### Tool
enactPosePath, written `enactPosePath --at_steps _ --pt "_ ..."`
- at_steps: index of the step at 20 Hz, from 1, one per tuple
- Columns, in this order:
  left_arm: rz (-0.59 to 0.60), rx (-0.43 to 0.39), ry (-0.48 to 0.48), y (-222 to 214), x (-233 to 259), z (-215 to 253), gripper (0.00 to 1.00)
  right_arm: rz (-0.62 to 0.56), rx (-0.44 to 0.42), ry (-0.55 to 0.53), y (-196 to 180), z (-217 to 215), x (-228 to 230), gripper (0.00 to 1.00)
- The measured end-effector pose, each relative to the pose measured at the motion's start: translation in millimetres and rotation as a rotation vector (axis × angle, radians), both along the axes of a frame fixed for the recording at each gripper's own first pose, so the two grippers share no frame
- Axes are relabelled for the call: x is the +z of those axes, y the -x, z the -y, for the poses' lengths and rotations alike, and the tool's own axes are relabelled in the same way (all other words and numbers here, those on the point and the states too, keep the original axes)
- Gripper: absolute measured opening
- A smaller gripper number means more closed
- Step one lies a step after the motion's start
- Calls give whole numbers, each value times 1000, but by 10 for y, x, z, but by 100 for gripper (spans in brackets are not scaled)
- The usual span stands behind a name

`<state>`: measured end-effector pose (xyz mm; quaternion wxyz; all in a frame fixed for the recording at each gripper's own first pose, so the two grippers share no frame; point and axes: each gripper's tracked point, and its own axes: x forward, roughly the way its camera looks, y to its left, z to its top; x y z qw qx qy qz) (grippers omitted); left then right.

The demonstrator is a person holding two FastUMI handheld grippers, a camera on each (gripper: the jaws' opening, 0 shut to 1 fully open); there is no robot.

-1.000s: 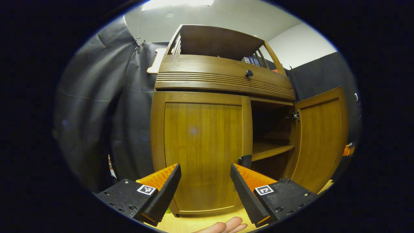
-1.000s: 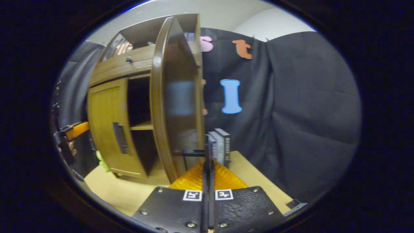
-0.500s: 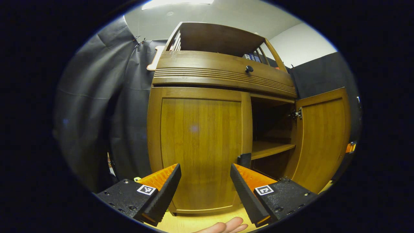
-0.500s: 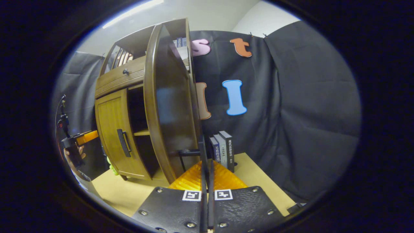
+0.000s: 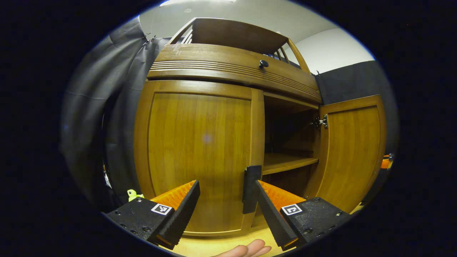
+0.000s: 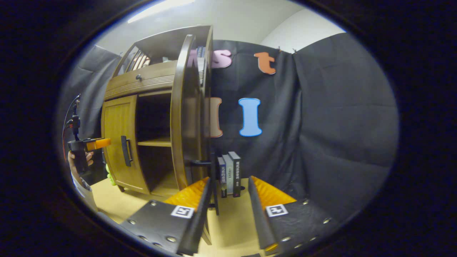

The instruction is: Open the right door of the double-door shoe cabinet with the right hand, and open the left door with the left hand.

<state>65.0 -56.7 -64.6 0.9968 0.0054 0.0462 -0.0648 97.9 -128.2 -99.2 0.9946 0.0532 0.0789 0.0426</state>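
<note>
The left gripper [image 5: 225, 200] is gaping wide and holding nothing, the closed left door [image 5: 200, 153] filling the gap, its handle [image 5: 250, 189] by the right finger. The right gripper [image 6: 228, 200] is spreading empty, the open right door [image 6: 187, 117] and its handle [image 6: 213, 178] beside its left finger.

Light wooden tabletop [image 6: 235, 228], shoe cabinet [image 6: 121, 125] standing on it, upright books [image 6: 229, 174] beside
</note>
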Motion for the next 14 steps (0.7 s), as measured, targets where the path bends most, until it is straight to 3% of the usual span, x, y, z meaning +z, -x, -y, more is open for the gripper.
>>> enactPosePath --at_steps 3,4,6,9,10,14 --pt "-3 -11 -1 -85 -133 141 92 46 -59 -49 181 190 121 87" --pt "-18 -24 -8 -108 -192 197 95 68 -73 -62 257 215 171 88" --pt "-10 -24 0 -145 -219 264 92 107 -109 -76 424 219 254 97" --pt "33 -32 11 -245 -175 411 95 154 -122 -102 690 106 379 100" --pt "24 -34 -6 -295 -197 446 91 176 -114 -127 771 27 458 100" --pt "-13 12 -45 -503 -318 499 95 179 -51 -167 1251 -321 547 97"
